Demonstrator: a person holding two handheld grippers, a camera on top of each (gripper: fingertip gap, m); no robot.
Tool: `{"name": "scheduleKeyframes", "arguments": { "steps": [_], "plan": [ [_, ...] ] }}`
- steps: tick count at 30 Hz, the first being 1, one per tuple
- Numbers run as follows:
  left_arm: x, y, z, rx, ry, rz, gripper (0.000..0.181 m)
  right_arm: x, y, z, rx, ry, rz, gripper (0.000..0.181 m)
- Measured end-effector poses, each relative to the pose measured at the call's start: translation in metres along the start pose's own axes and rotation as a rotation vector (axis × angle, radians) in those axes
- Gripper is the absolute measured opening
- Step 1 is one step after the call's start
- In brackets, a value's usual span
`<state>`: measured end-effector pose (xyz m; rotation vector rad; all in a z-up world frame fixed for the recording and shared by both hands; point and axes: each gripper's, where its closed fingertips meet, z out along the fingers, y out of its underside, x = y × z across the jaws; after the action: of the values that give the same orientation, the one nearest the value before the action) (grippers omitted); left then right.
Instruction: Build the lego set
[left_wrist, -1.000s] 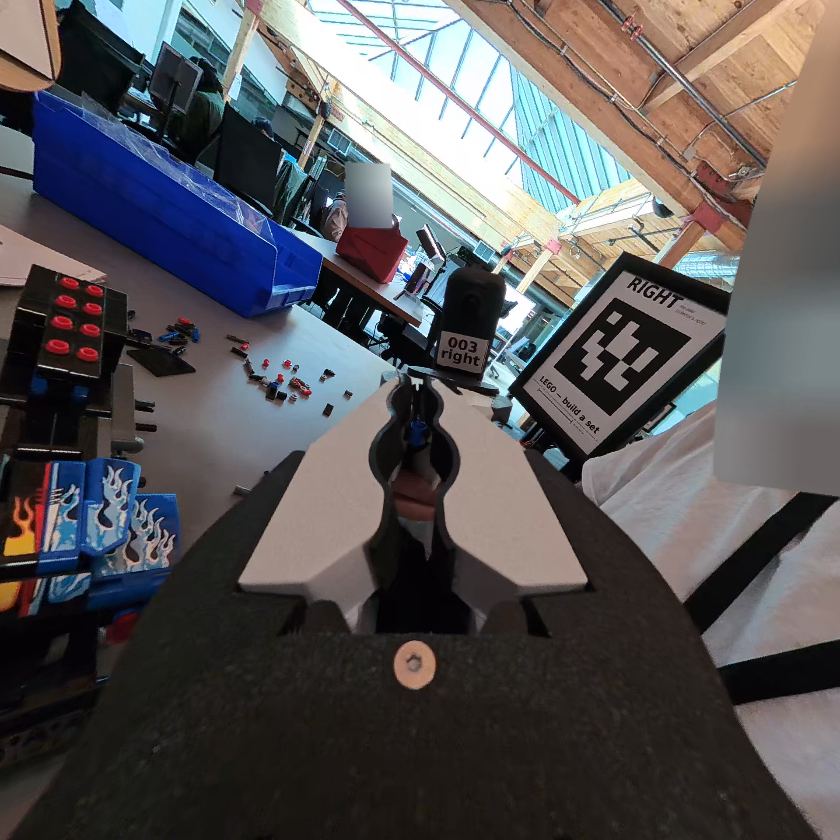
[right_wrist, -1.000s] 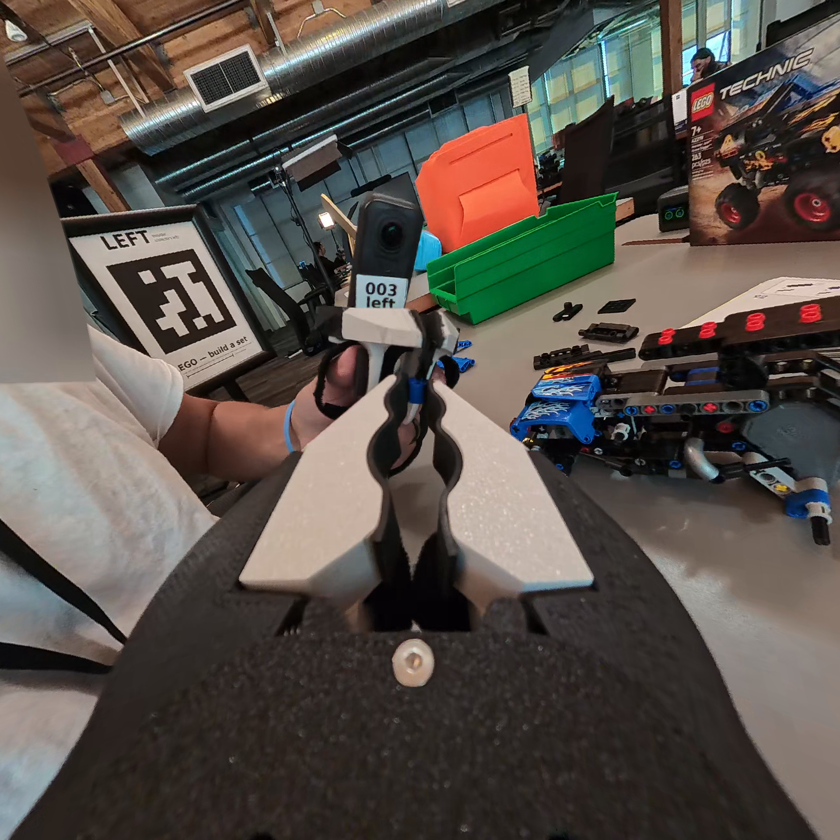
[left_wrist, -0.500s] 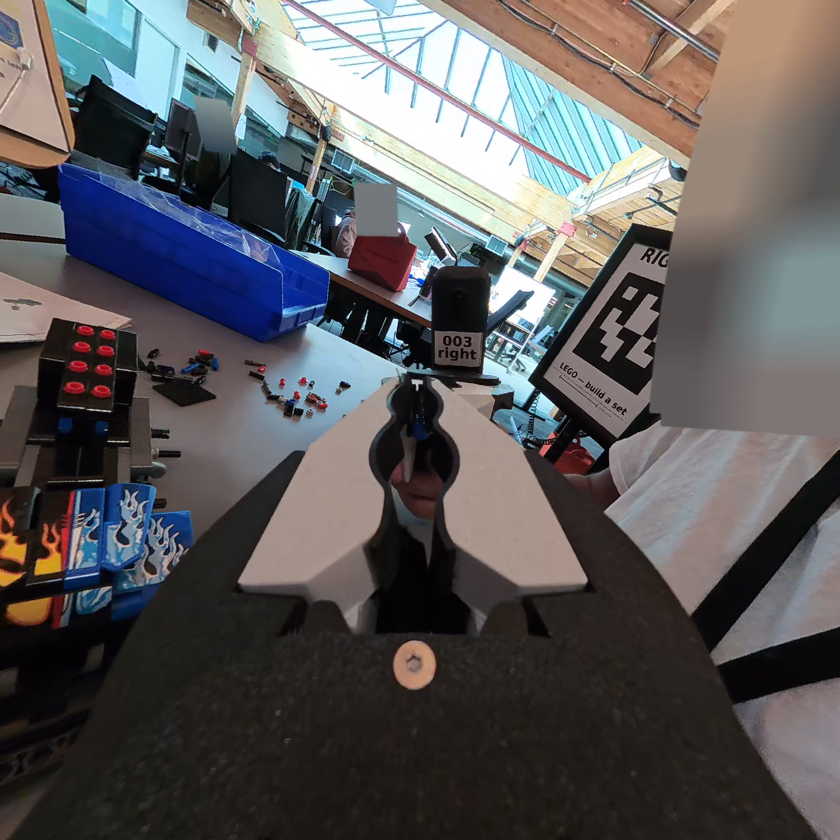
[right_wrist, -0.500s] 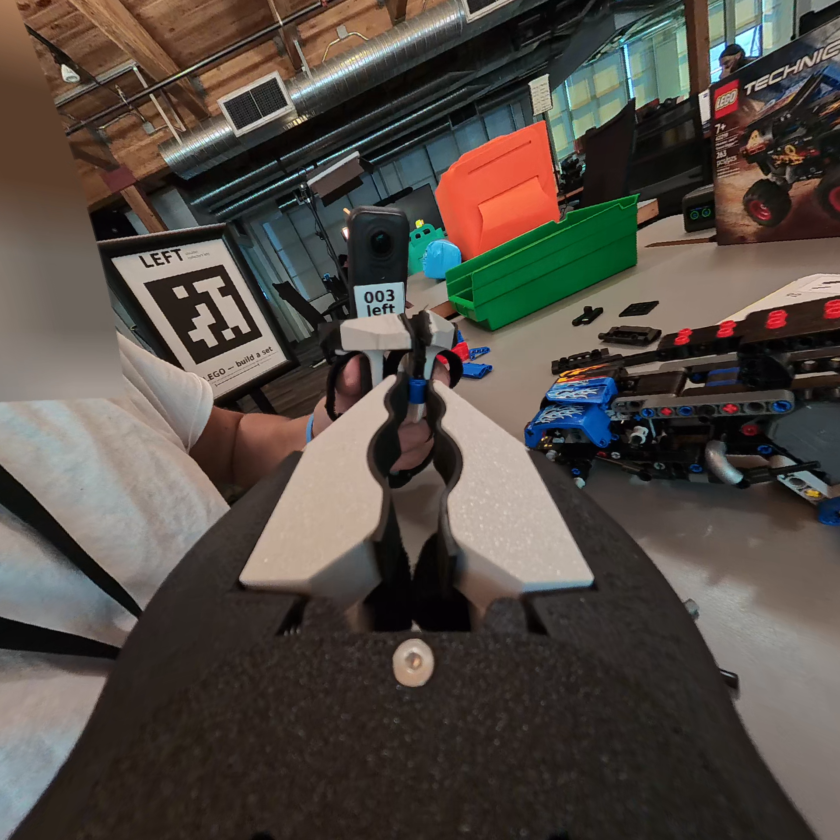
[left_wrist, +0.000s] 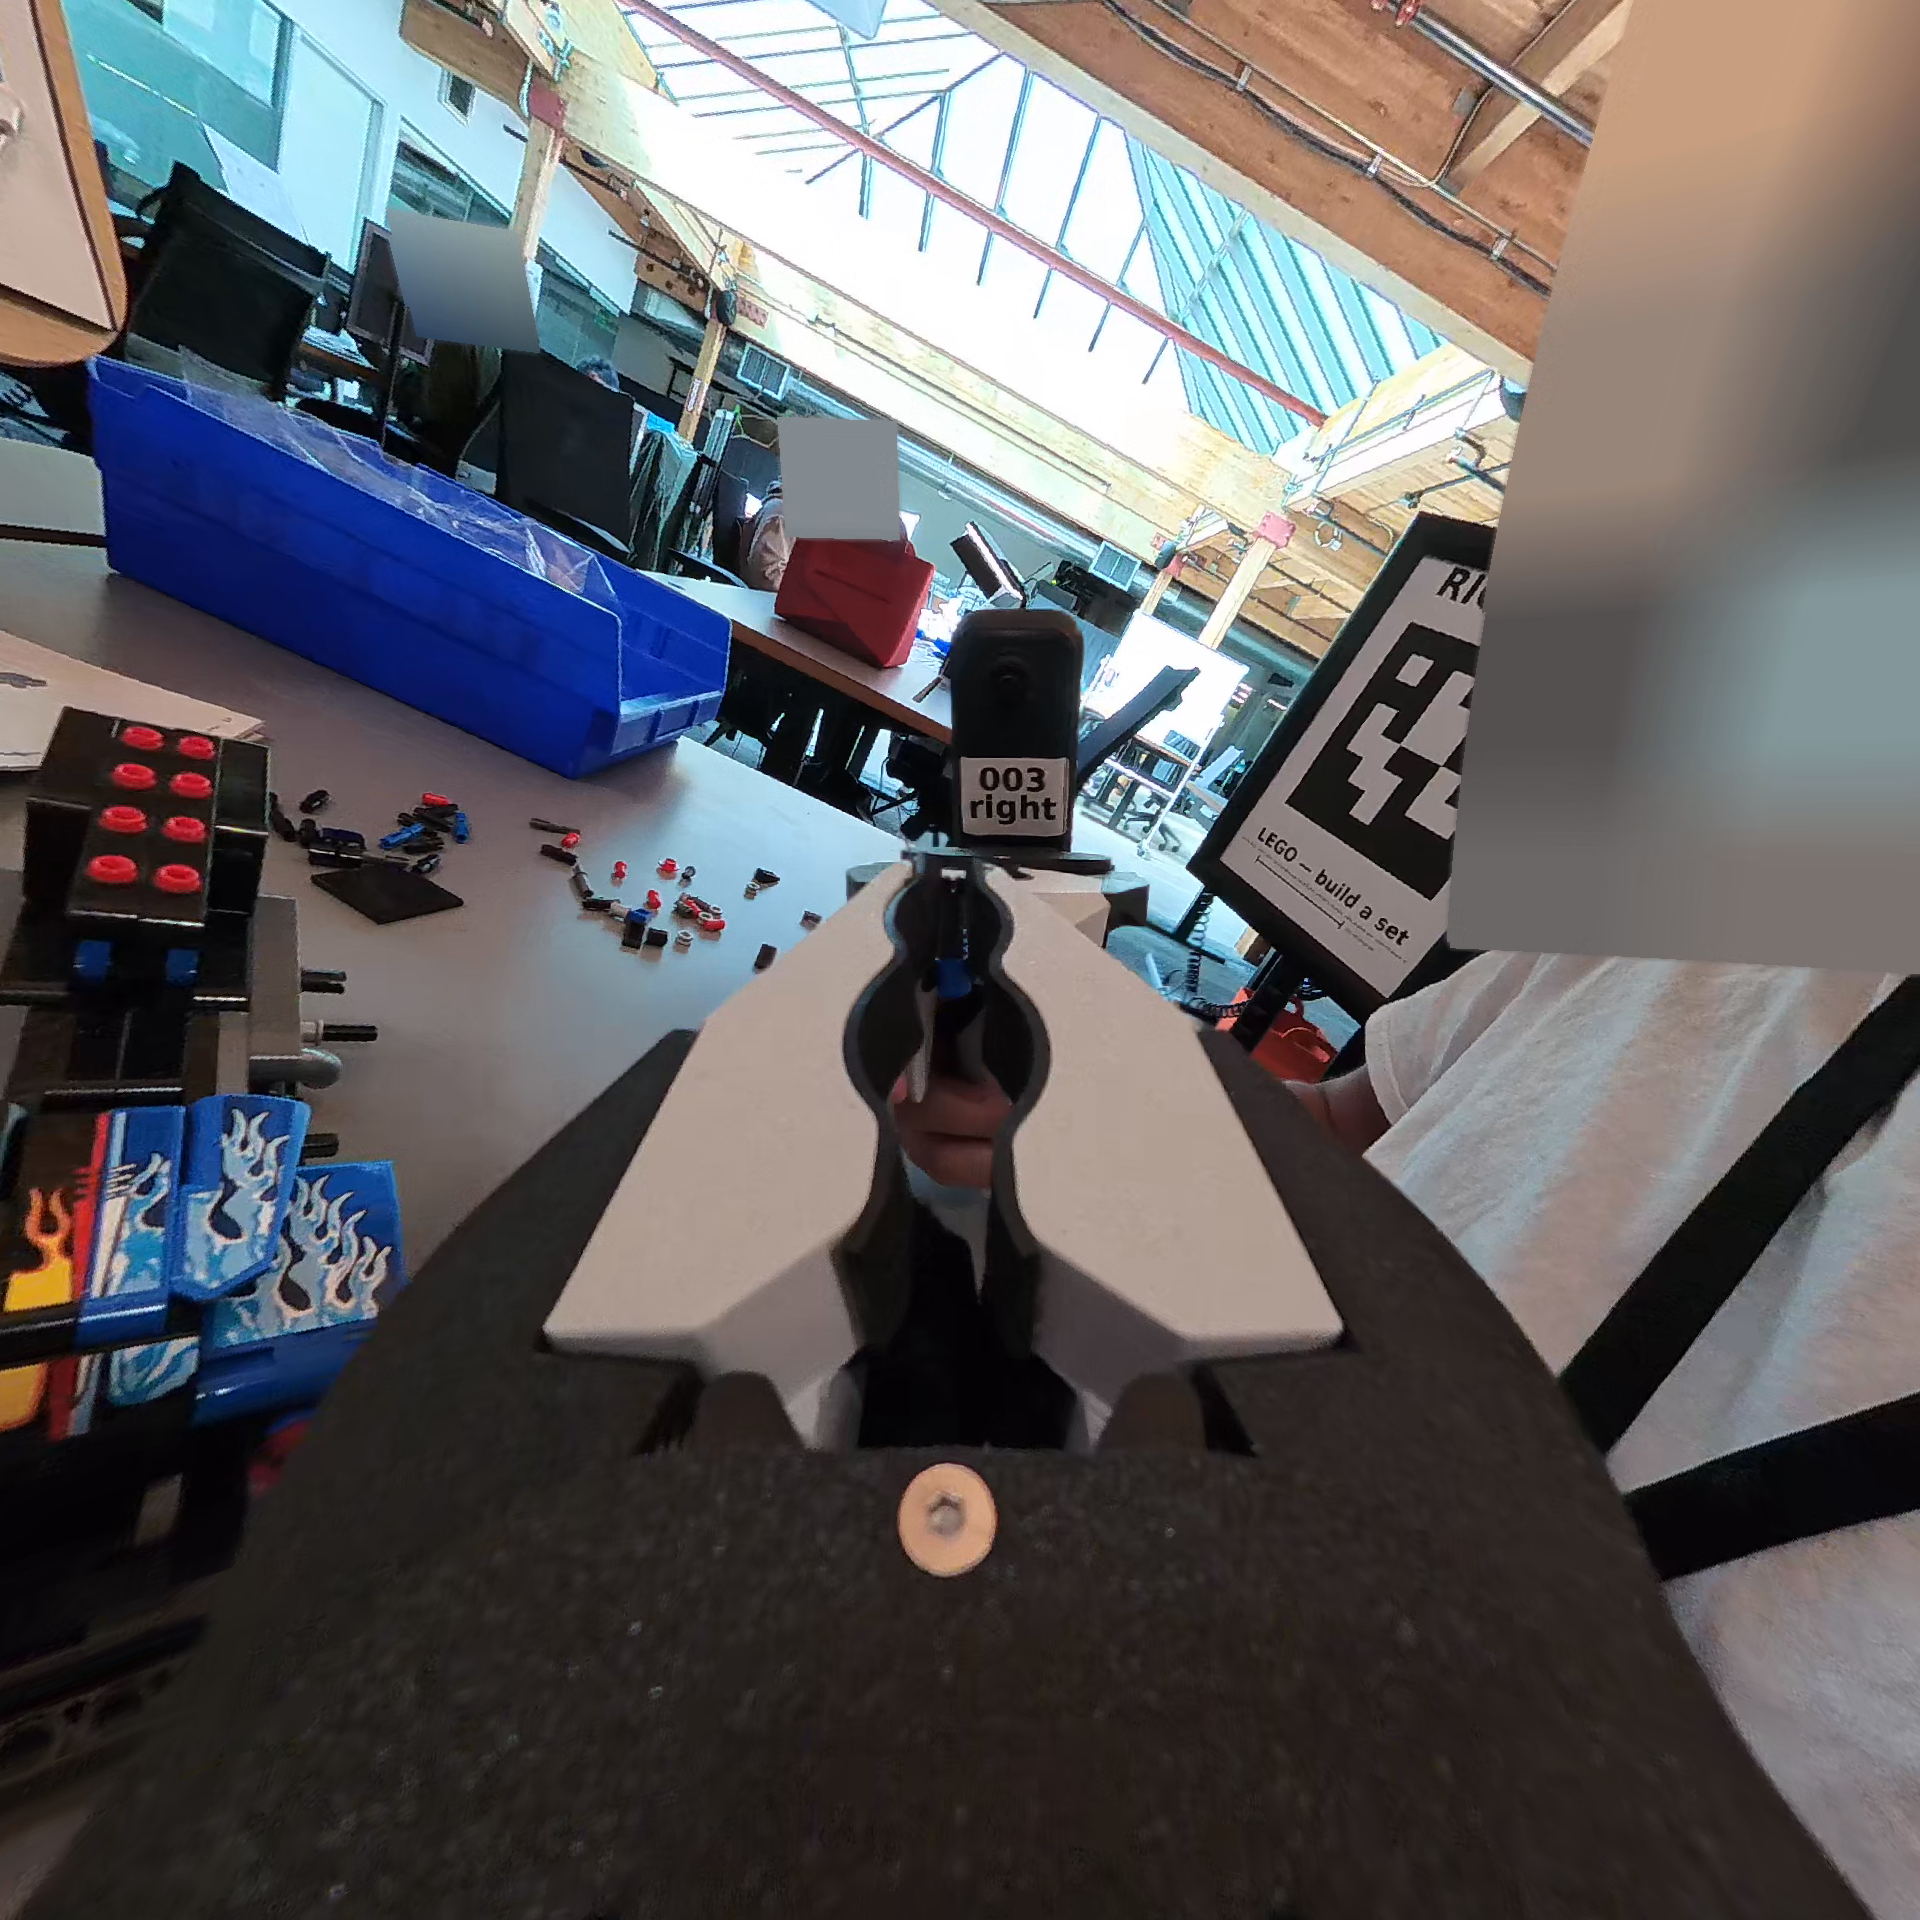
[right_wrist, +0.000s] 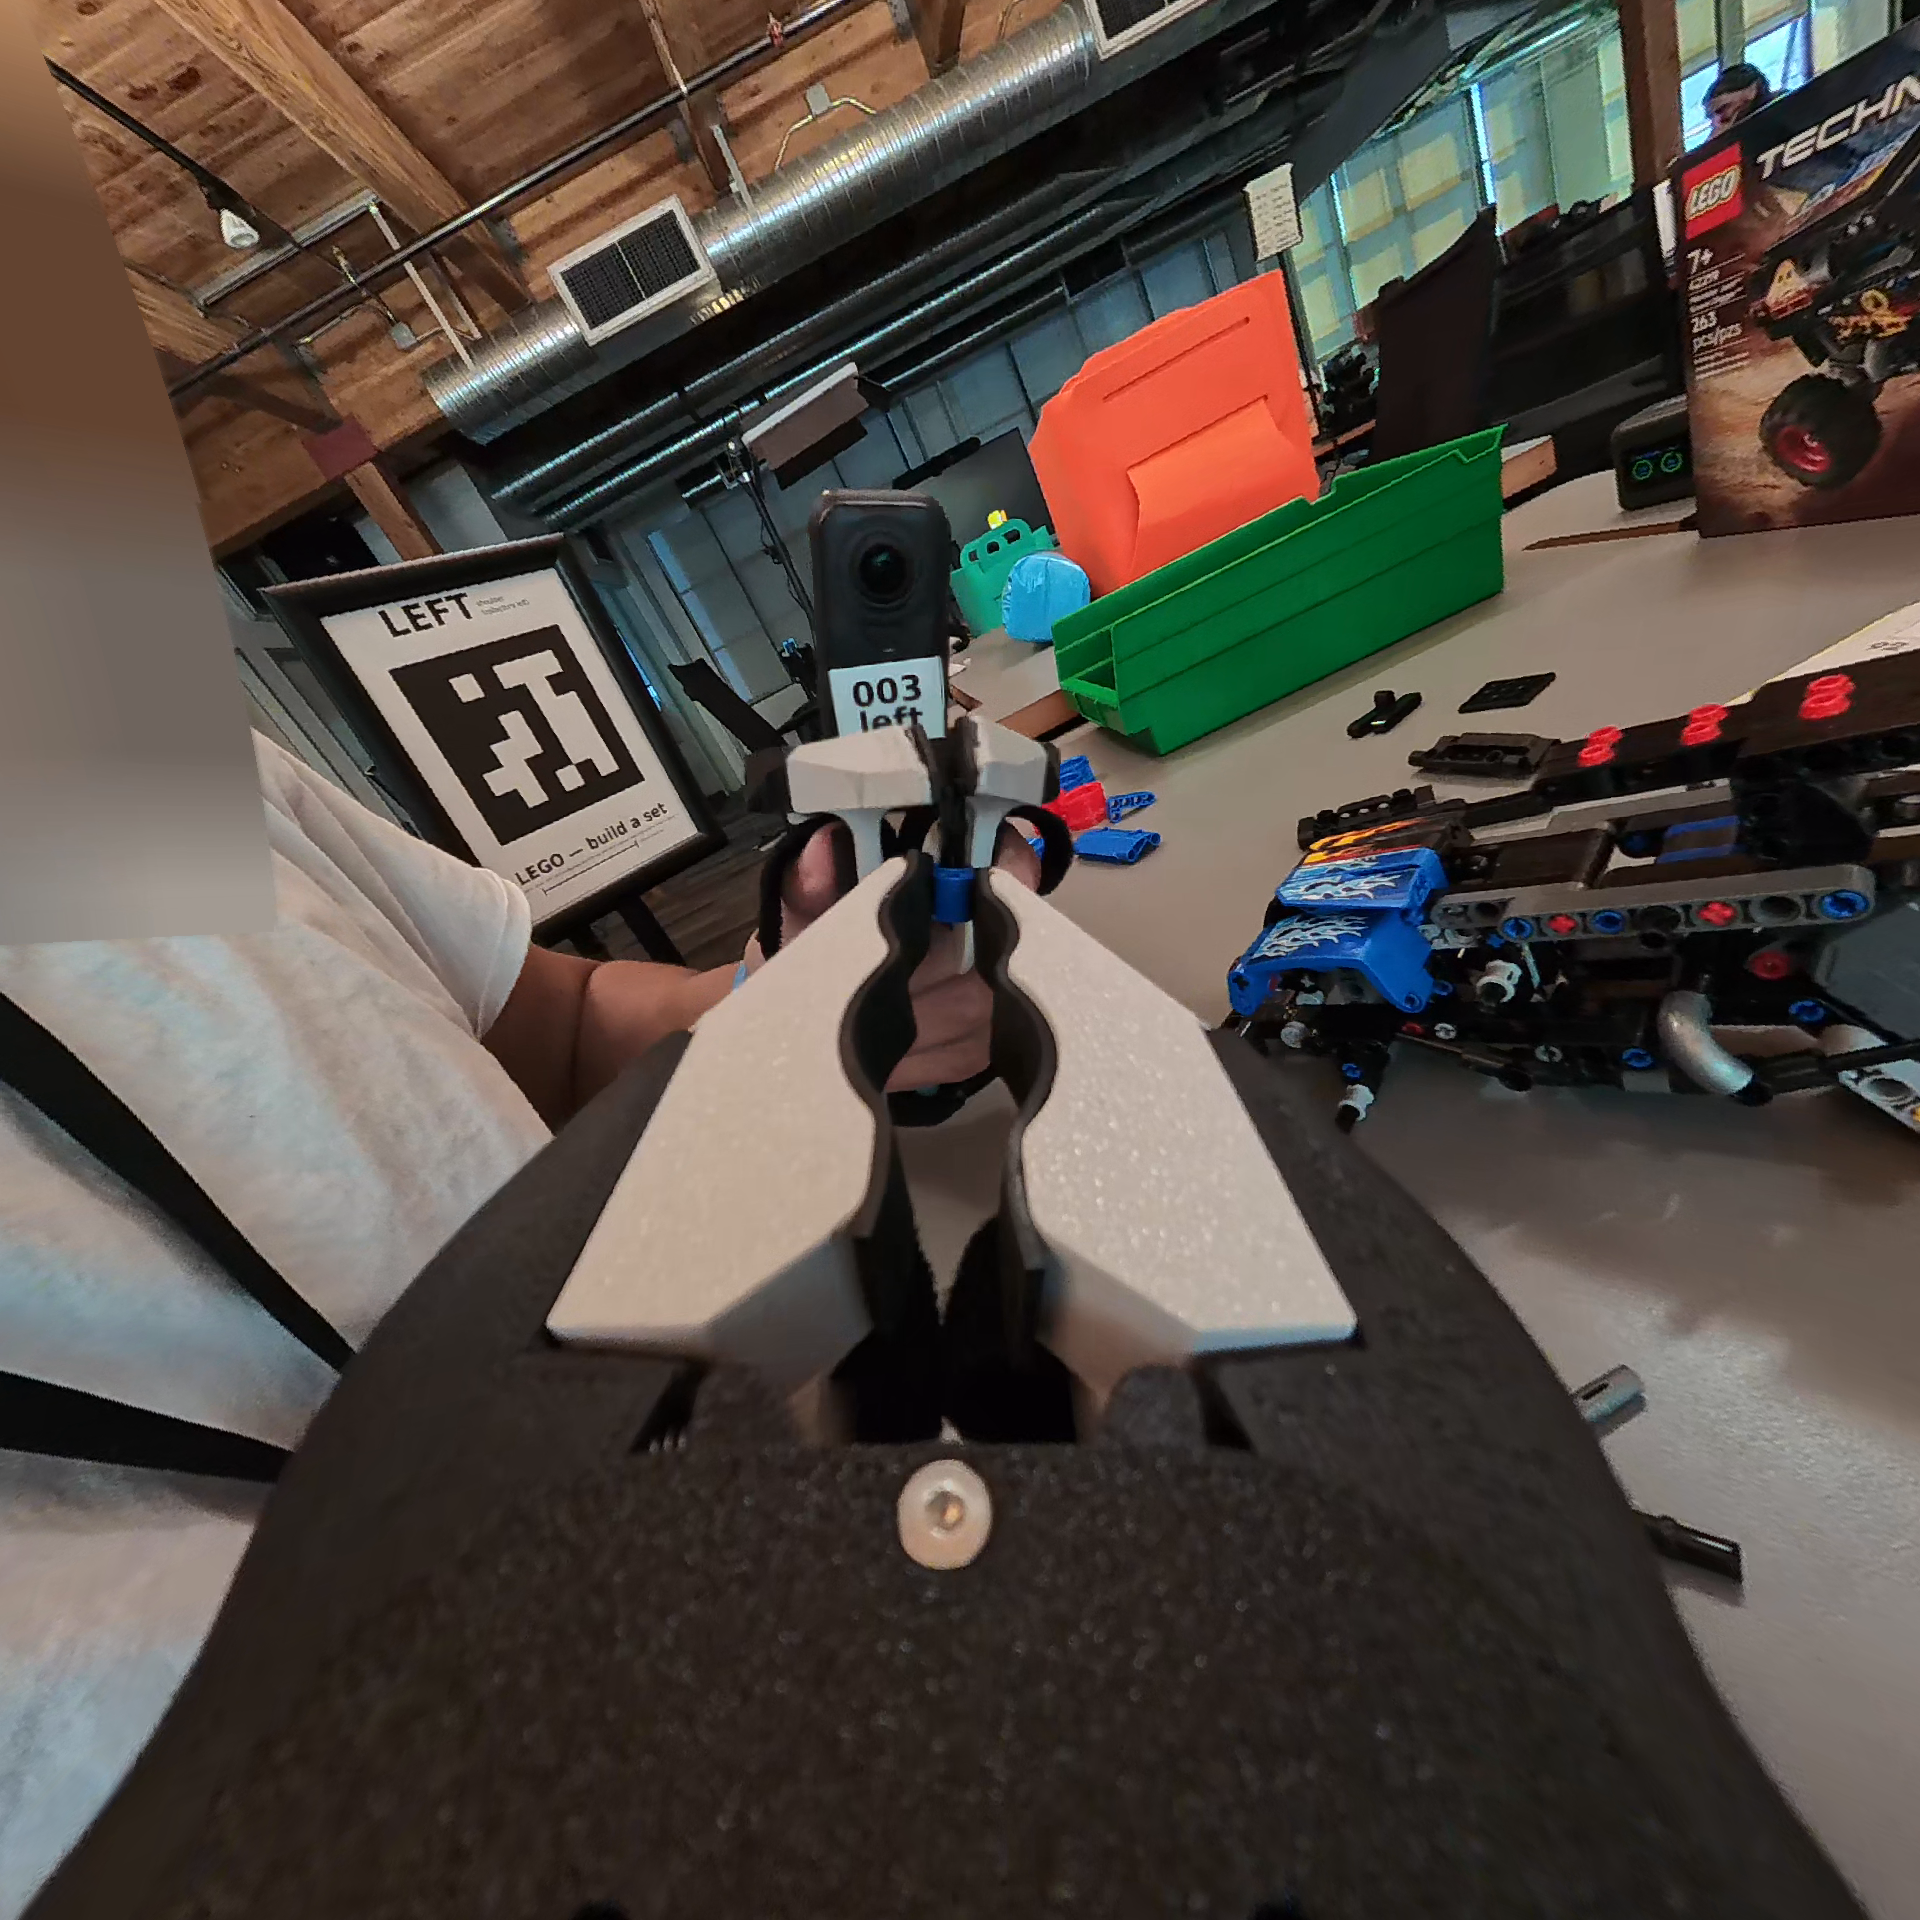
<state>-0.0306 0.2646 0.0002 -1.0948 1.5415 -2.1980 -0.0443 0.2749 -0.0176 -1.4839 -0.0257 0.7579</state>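
Observation:
My two grippers are held in the air, tip to tip, facing each other. My right gripper (right_wrist: 951, 883) is shut on a small blue pin (right_wrist: 949, 894). The pin also shows in the left wrist view (left_wrist: 948, 977), through the gap of my left gripper (left_wrist: 951, 883). The left gripper is shut too, and in the right wrist view (right_wrist: 948, 764) its tips sit just above the pin. Whether it also grips the piece is hidden. The part-built black vehicle (right_wrist: 1621, 935) with blue flame panels (left_wrist: 239, 1216) lies on the grey table.
Loose small pieces (left_wrist: 644, 904) lie beside a blue bin (left_wrist: 395, 603). A green bin (right_wrist: 1278, 613), the set's box (right_wrist: 1808, 312) and two loose pins (right_wrist: 1605, 1397) are on the right side. Framed marker boards (right_wrist: 509, 717) and the person's white shirt (left_wrist: 1662, 1195) are close by.
Both grippers stayed shut and tip to tip with the blue pin between them. They drifted slightly as a pair, so the vehicle and bins shifted in both views.

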Motion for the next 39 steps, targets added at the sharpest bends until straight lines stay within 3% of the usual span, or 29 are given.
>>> {"name": "scheduleKeyframes", "arguments": {
  "steps": [9, 20, 23, 27, 33, 39],
  "plan": [
    [0.001, -0.001, -0.006, 0.042, 0.012, 0.001, 0.002, -0.002, -0.001, -0.003, 0.021, -0.037, 0.048, 0.006],
    [-0.011, 0.020, -0.019, -0.125, -0.061, 0.058, 0.002, 0.013, 0.012, -0.005, -0.091, 0.088, -0.120, 0.006],
    [-0.027, 0.041, -0.044, -0.330, -0.172, 0.184, 0.002, 0.030, 0.022, -0.013, -0.202, 0.227, -0.297, 0.006],
    [-0.049, 0.070, -0.107, -0.684, -0.319, 0.261, 0.003, 0.056, 0.032, -0.030, -0.347, 0.409, -0.559, 0.007],
    [-0.067, 0.063, -0.194, -1.210, -0.440, 0.364, 0.003, 0.066, 0.019, -0.037, -0.325, 0.497, -0.705, 0.007],
    [-0.084, 0.068, -0.220, -1.410, -0.435, 0.351, 0.003, 0.067, 0.022, -0.041, -0.335, 0.496, -0.723, 0.007]
  ]
}}
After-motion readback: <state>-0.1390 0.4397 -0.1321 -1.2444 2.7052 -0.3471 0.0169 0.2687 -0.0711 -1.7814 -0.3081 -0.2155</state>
